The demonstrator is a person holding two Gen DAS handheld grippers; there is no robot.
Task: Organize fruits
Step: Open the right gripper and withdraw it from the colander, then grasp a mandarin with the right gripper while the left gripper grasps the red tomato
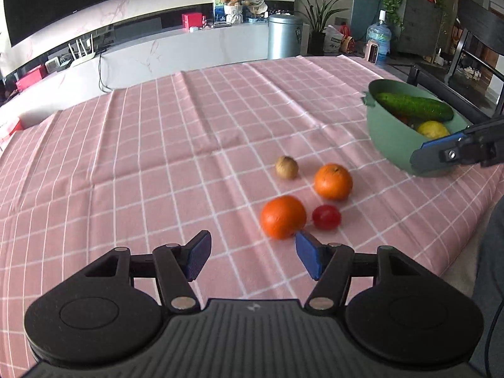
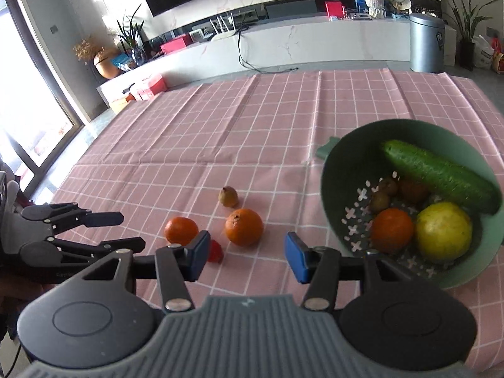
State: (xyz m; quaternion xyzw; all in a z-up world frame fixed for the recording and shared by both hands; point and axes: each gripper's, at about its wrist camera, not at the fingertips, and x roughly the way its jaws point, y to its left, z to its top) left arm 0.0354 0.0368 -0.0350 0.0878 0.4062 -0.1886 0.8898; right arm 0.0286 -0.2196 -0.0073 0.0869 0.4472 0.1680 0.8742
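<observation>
Your left gripper (image 1: 252, 253) and right gripper (image 2: 247, 256) both gape empty above the pink checked tablecloth (image 2: 252, 119), loose oranges (image 2: 244, 226) at twelve o'clock, while the round green plastic colander bowl (image 2: 337, 170) at two o'clock holds a yellow lemon (image 2: 444, 231), an orange and a dark green cucumber (image 2: 441, 174).

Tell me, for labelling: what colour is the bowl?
Pale green bowl, clearest in the right wrist view.

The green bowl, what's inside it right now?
In the green bowl: a cucumber, a yellow fruit, an orange, small brownish fruits. Anything beneath them is hidden.
</observation>
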